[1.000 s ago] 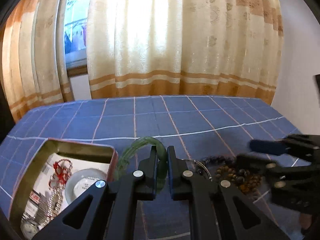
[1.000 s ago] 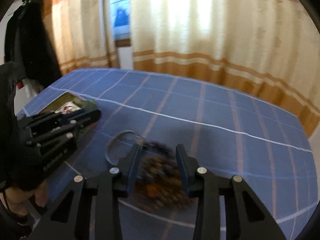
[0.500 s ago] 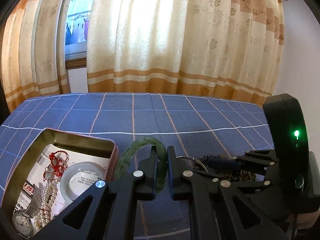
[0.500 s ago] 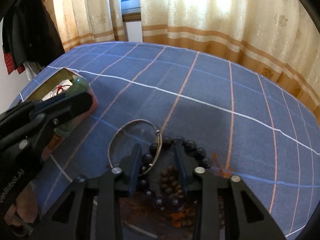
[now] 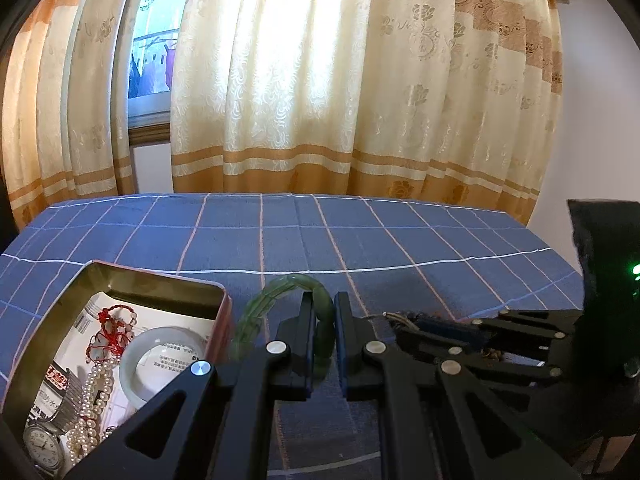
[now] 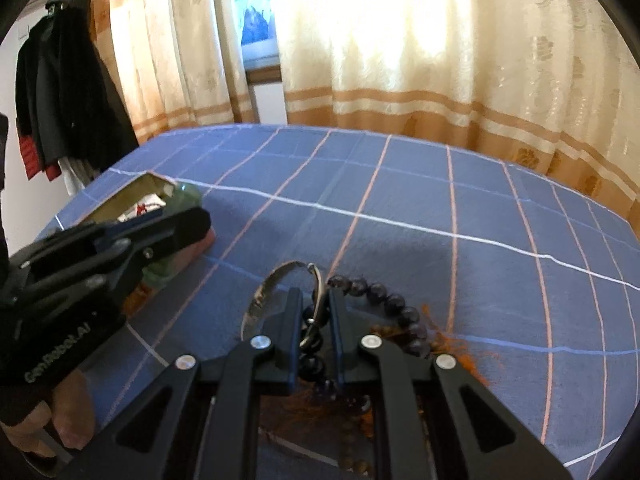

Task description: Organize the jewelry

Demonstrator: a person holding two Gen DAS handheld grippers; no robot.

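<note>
**Right claw closed on the silver bangle while the left kept the jade one**

Since half a second earlier, your right gripper (image 6: 314, 322) had narrowed its fingers until they pinched the thin silver bangle (image 6: 266, 292), tilting it up off the blue checked cloth (image 6: 440, 200). Your left gripper (image 5: 322, 334) stayed clenched on the green bangle (image 5: 280, 292), a carved, translucent ring held upright just beside the tin (image 5: 156, 280).

The dark bead bracelet (image 6: 384, 298), round and glossy, curved beside the right fingers, touching an orange tassel (image 6: 452, 344).

Inside the brass-coloured rectangular tin lay a pale smooth bangle (image 5: 156, 356), a pearl strand (image 5: 94, 404), a red knotted cord (image 5: 110, 328) and a wristwatch (image 5: 42, 446). In the left view the right gripper's body hid most of the beads.
</note>
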